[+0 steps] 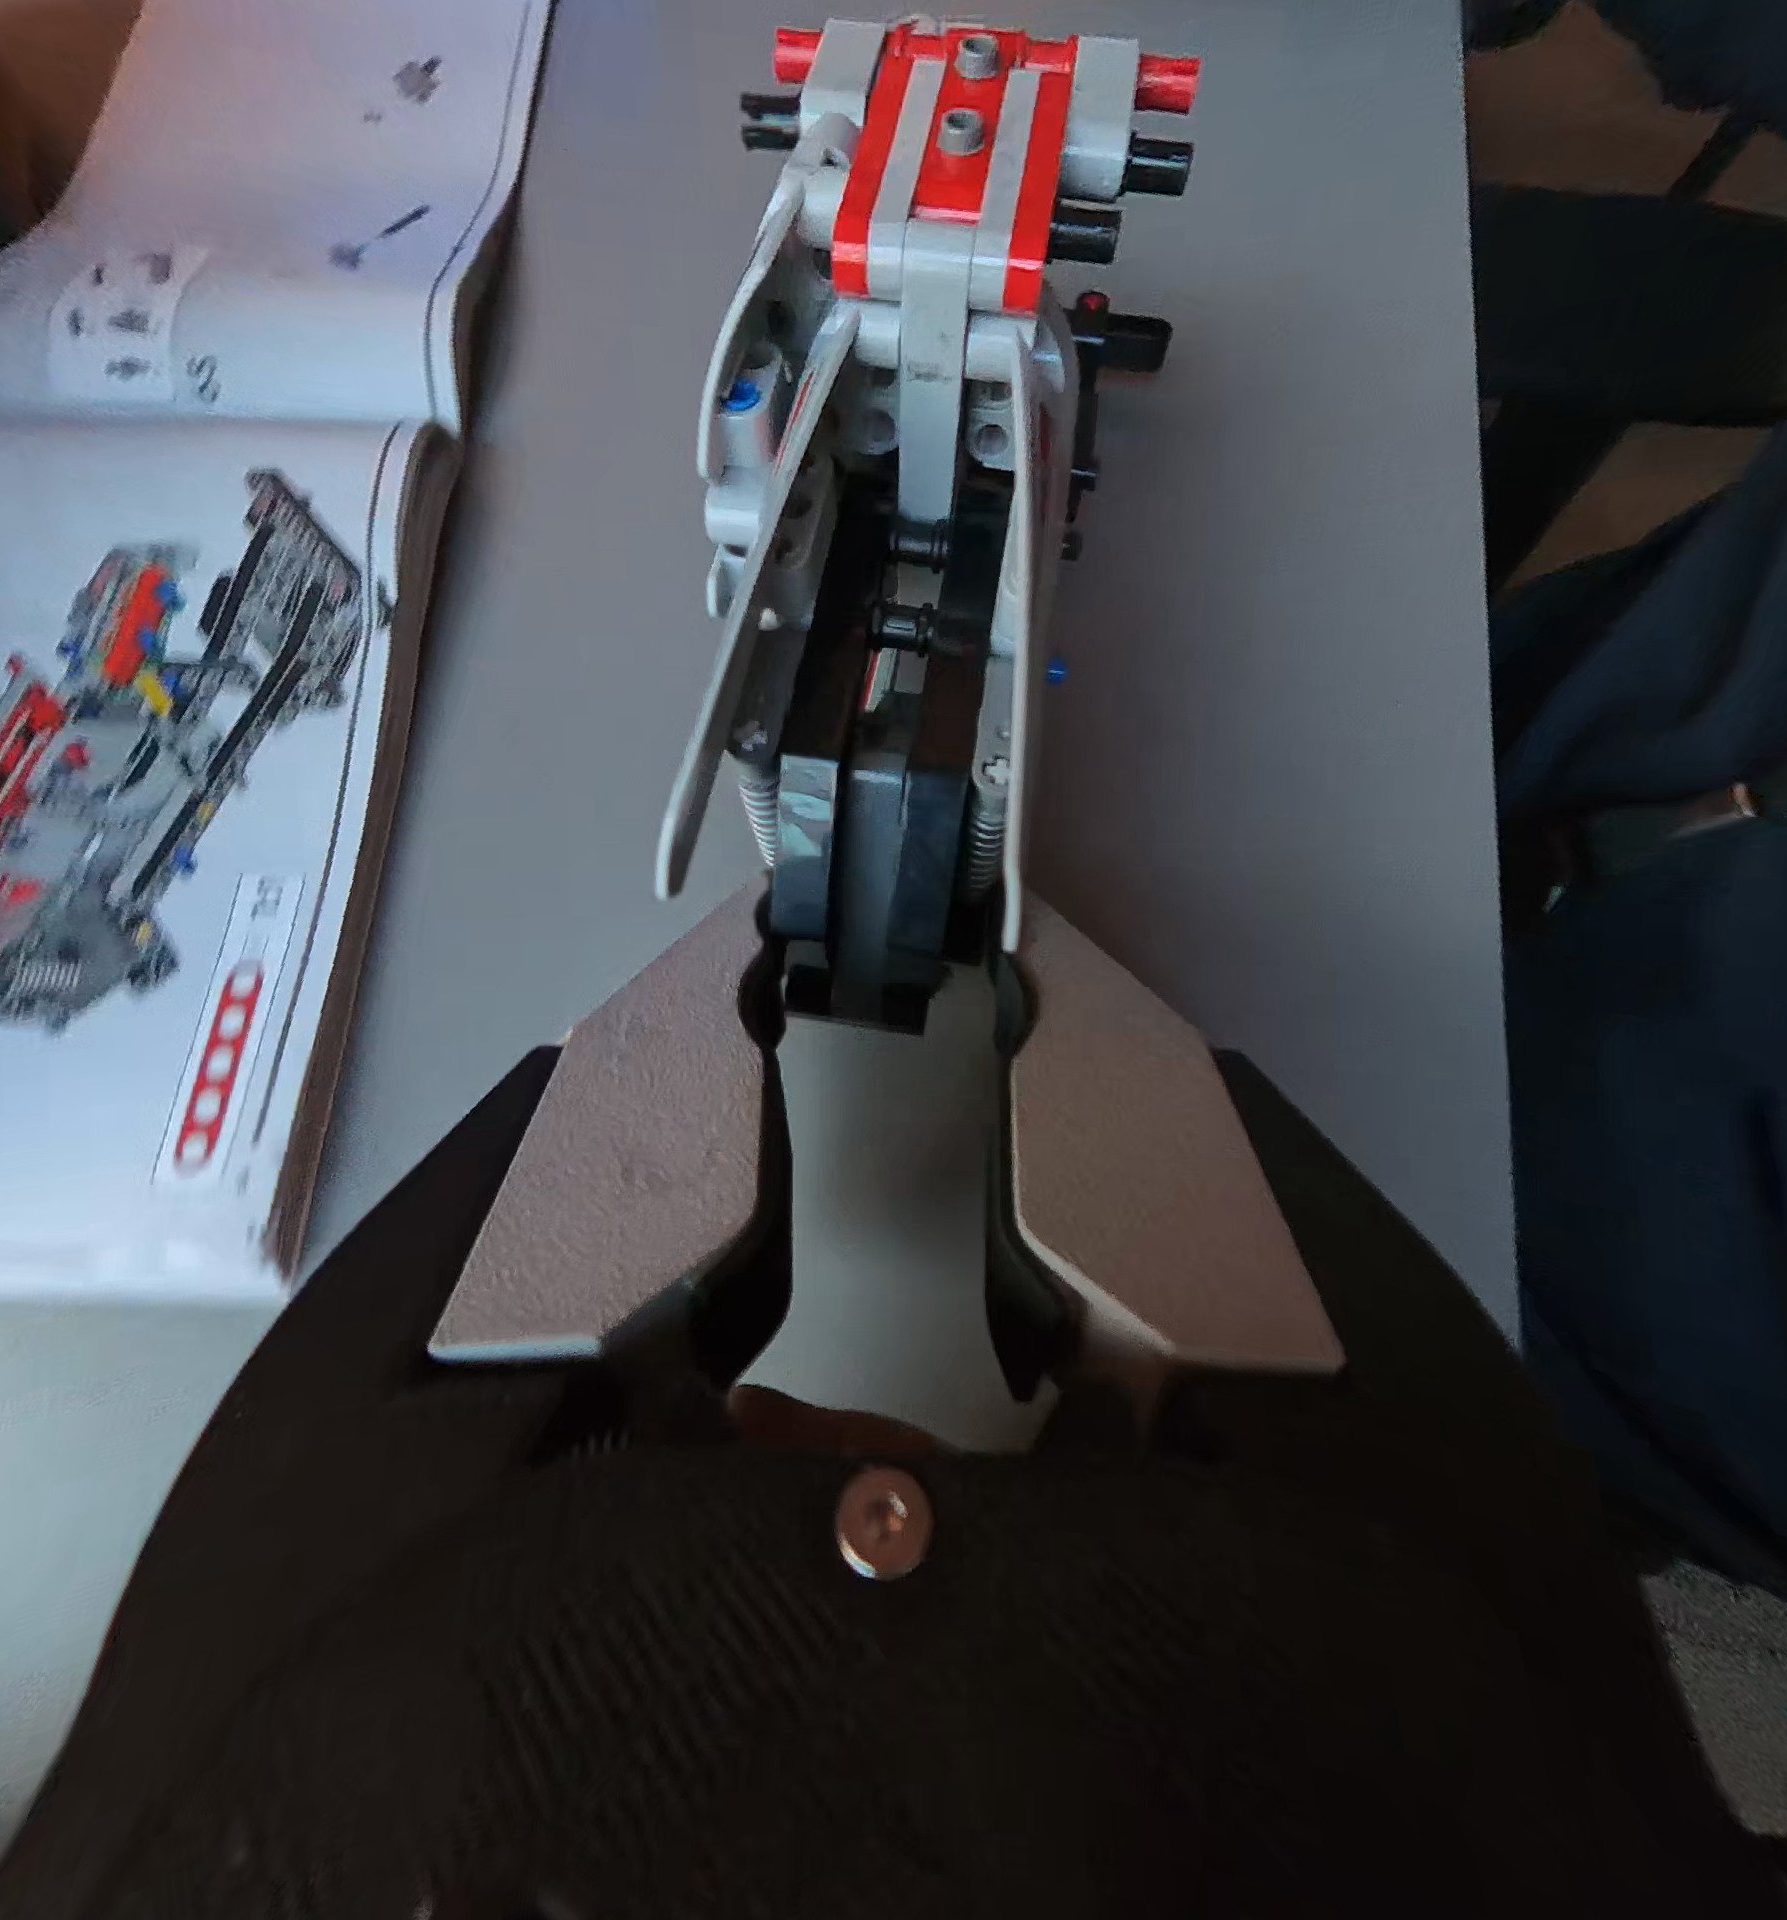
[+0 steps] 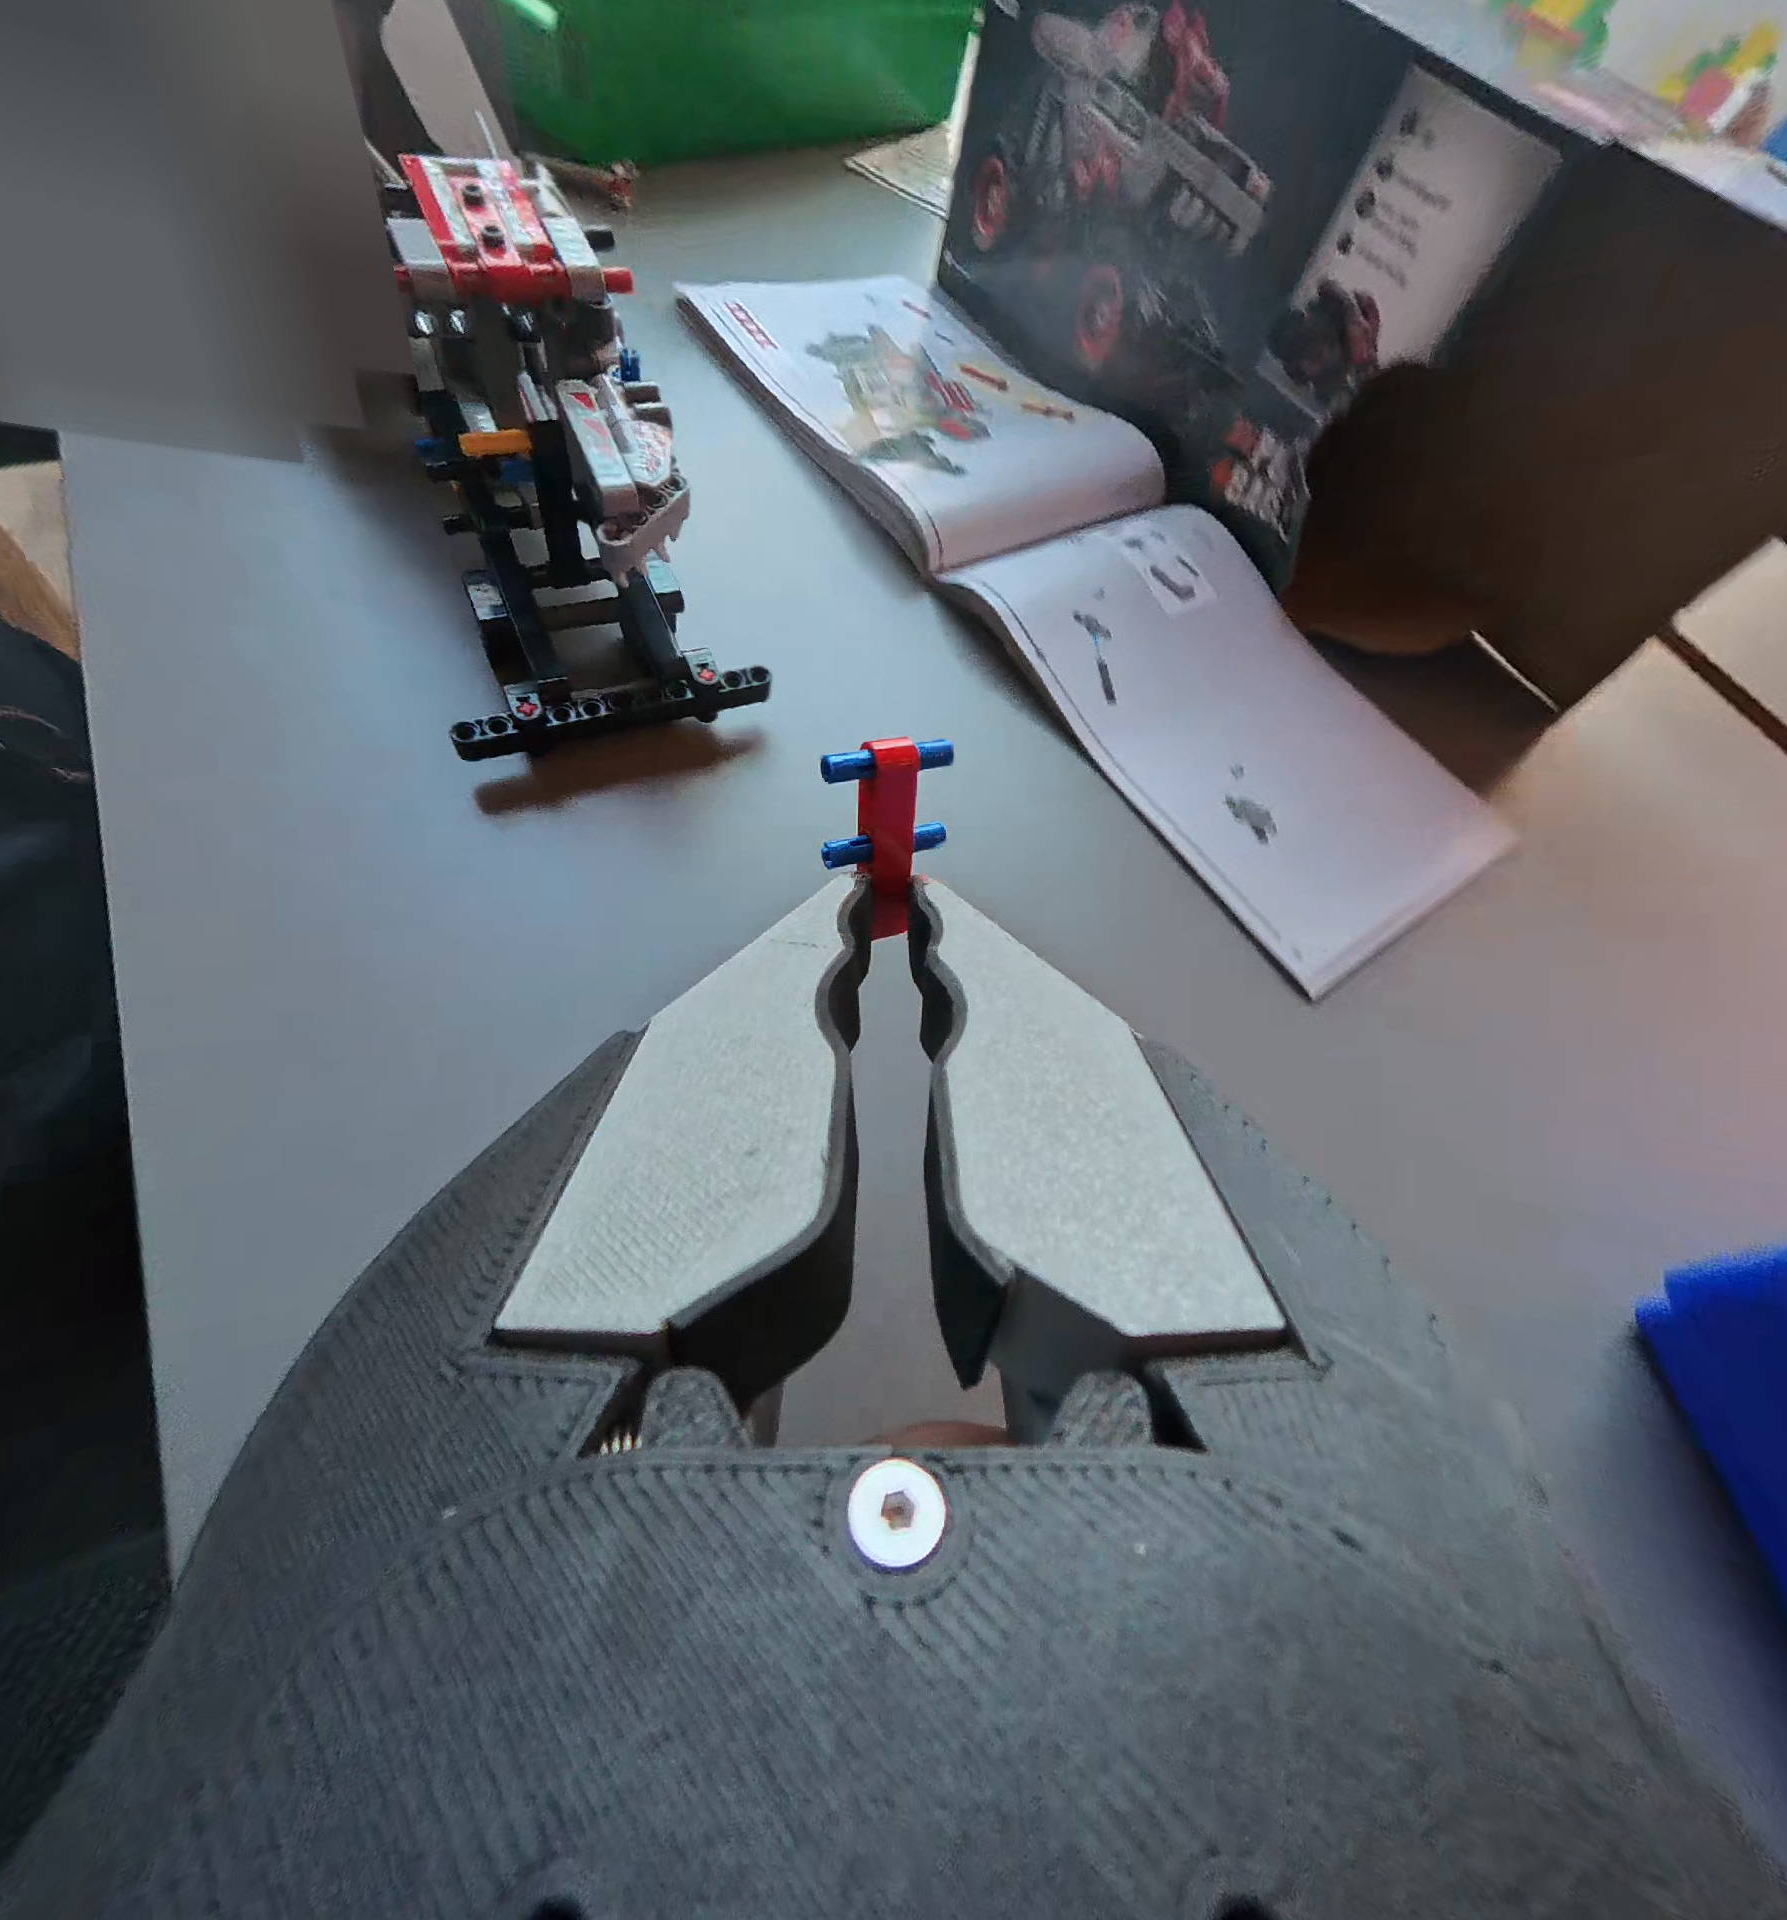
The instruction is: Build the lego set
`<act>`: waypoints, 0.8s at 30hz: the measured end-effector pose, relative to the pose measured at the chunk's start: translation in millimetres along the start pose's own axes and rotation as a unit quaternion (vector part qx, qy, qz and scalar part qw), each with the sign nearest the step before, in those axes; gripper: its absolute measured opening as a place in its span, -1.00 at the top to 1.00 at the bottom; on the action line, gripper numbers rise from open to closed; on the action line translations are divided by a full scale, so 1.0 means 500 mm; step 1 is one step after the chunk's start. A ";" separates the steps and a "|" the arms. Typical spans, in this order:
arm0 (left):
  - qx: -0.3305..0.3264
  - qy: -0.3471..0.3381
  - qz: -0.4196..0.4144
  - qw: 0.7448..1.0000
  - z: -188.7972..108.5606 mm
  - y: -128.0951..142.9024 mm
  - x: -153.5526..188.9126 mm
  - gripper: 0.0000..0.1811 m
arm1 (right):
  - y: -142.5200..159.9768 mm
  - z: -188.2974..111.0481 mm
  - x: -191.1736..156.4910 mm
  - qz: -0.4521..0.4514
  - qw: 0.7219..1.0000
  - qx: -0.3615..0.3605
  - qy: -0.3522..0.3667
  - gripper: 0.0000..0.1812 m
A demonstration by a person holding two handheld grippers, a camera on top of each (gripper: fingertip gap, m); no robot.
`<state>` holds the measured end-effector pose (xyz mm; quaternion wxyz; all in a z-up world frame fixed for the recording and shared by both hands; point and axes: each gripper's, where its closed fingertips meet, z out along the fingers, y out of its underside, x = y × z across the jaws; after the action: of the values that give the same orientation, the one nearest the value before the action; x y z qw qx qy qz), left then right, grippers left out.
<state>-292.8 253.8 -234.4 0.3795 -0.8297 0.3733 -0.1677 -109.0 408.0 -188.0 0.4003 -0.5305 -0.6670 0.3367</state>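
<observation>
My left gripper (image 1: 884, 961) is shut on the near end of the partly built lego model (image 1: 910, 436), a grey, red and black vehicle frame that stretches away over the grey table (image 1: 1284, 623). The same model shows in the right wrist view (image 2: 546, 457), standing on the table at the upper left. My right gripper (image 2: 884, 909) is shut on a small red beam (image 2: 887, 831) with two blue pins through it, held upright above the table in front of the model.
An open instruction booklet lies left of the model (image 1: 162, 727) and shows at the right in the right wrist view (image 2: 1076, 540). The set's box (image 2: 1232, 260) stands behind it. A green bin (image 2: 743, 73) is at the back. A blue object (image 2: 1762, 1455) sits at the right edge. The grippers' ends are close to 25 cm from one another.
</observation>
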 end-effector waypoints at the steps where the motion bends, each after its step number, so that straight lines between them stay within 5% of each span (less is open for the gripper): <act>1: 0.004 -0.007 -0.002 1.000 -0.016 0.013 0.000 0.61 | -0.015 0.015 -0.003 -0.010 1.000 0.002 -0.010 0.96; 12: 0.012 -0.075 -0.046 0.996 -0.043 0.036 -0.037 0.59 | -0.118 0.155 -0.055 -0.088 0.991 0.016 -0.098 0.96; 17: 0.010 -0.098 -0.076 0.992 -0.046 0.040 -0.088 0.60 | -0.099 0.163 -0.057 -0.092 0.992 -0.008 -0.087 0.96; 24: 0.020 -0.134 -0.060 0.989 -0.107 0.045 -0.055 0.35 | -0.116 0.136 -0.103 -0.129 0.989 -0.008 -0.065 0.96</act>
<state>-352.2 237.9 -216.1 0.4318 -0.8580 0.2648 -0.0850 -189.0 343.7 -177.2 0.3923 -0.4200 -0.7571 0.3106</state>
